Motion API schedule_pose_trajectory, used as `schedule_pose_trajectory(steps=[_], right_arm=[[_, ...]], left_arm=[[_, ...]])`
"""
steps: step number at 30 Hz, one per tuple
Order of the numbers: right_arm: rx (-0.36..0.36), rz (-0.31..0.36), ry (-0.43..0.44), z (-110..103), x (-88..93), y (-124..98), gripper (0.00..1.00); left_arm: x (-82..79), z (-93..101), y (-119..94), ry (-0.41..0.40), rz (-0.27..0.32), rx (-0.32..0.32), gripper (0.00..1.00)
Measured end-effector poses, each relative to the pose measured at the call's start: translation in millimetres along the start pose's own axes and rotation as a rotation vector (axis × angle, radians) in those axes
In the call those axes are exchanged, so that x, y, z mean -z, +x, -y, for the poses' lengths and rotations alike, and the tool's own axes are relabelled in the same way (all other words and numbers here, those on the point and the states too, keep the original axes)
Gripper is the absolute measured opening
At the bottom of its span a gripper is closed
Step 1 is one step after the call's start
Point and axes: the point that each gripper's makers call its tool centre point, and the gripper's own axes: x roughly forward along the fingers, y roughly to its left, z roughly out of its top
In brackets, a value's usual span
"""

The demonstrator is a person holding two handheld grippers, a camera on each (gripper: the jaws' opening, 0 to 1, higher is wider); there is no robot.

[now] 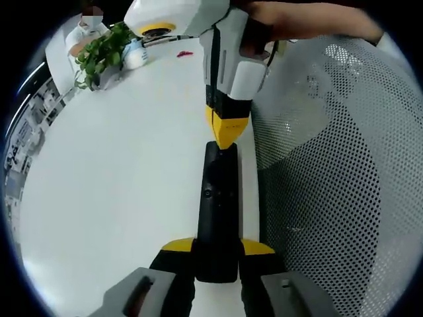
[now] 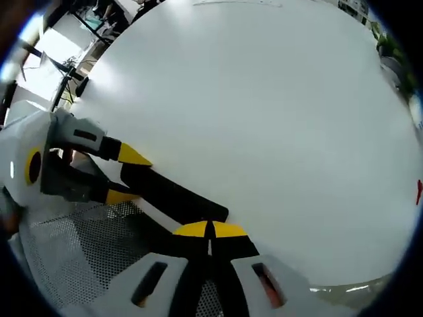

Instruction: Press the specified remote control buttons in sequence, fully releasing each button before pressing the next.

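Note:
A long black remote control (image 1: 218, 198) lies lengthwise along the white table's (image 1: 119, 165) edge. My left gripper (image 1: 218, 247) is shut on its near end, one yellow-tipped jaw on each side. My right gripper (image 1: 225, 132), held by a hand (image 1: 297, 23), comes down from above with its jaws shut together, tips touching the remote's far end. In the right gripper view, that right gripper (image 2: 210, 230) rests its joined yellow tips on the end of the remote control (image 2: 178, 198), and the left gripper (image 2: 127, 175) clamps the other end.
A grey mesh chair back (image 1: 330, 165) stands close beside the remote, seen also as mesh (image 2: 86, 251). A potted plant (image 1: 102, 53), a small red object (image 1: 185, 53) and a seated person (image 1: 86, 26) are at the table's far side. The broad white tabletop (image 2: 264, 119) stretches away.

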Motion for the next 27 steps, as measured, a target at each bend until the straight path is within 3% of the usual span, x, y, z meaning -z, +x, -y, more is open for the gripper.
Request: schedule_pose_trajectory(steps=[6, 16, 27], right_arm=[[0.009, -0.024, 0.006, 0.0, 0.1, 0.2, 0.0], [-0.039, 0.011, 0.099, 1.4, 1.1, -0.2, 0.0], [-0.012, -0.012, 0.069, -1.7, 2.4, 0.0, 0.0]], left_arm=[[-0.3, -0.4, 0.3, -0.001, -0.005, -0.002, 0.25], [-0.8, -0.4, 0.4, -0.011, 0.009, -0.007, 0.25], [-0.5, -0.3, 0.2, -0.01, 0.014, -0.005, 0.25]])
